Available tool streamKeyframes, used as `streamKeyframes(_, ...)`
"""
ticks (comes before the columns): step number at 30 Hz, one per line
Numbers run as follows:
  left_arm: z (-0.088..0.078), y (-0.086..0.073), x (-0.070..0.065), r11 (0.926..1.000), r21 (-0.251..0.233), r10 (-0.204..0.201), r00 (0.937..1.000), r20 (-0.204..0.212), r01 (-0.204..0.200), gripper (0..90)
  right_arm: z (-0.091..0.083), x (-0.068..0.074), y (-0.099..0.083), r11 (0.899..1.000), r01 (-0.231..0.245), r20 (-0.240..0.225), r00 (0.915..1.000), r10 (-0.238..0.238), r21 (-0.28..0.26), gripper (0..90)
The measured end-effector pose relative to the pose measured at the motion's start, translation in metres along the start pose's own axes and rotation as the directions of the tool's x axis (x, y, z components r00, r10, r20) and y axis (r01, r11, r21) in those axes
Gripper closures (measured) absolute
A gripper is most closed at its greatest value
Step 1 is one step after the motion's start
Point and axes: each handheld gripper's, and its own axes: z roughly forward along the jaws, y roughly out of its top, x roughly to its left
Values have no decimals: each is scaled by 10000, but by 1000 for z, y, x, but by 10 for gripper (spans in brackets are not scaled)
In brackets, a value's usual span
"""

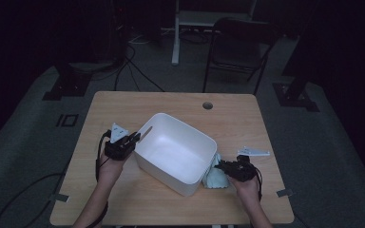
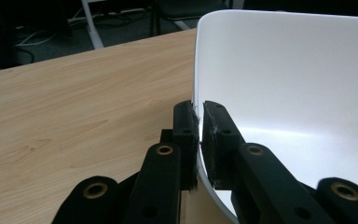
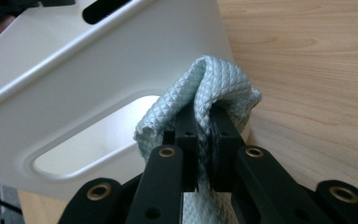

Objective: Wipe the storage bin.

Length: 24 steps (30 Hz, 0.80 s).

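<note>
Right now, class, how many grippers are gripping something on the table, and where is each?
2. The left gripper pinches the white tub's rim at its left corner; the right gripper clamps the pale green cloth against the tub's right end.

Left gripper (image 2: 199,128): two black jaws closed on the thin rim of a white plastic tub (image 2: 284,70), one jaw outside the wall, one inside. Light wooden tabletop (image 2: 74,107) beside it. Dark floor with cables behind.
</note>
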Motion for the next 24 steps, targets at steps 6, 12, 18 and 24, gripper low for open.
streamKeyframes(6, -3, -1, -2, 10000, 45, 33, 10000, -34, -33, 837, 13, -4, -8, 9989, 19, 467, 9989, -42, 473, 848)
streamKeyframes(12, -3, -1, -4, 9998, 62, -167, 9992, -352, 169, 836, 16, -6, -10, 9977, -123, 378, 9992, 98, 672, 847)
streamKeyframes(18, -3, -1, -4, 9997, 49, -240, 9994, -239, 241, 839, -3, 19, -10, 9988, 398, -539, 9978, -382, 286, 847)
streamKeyframes(24, -3, -1, -3, 9997, 70, -247, 9996, -164, 248, 840, 3, 18, -13, 9979, 584, -287, 9979, -577, 264, 848)
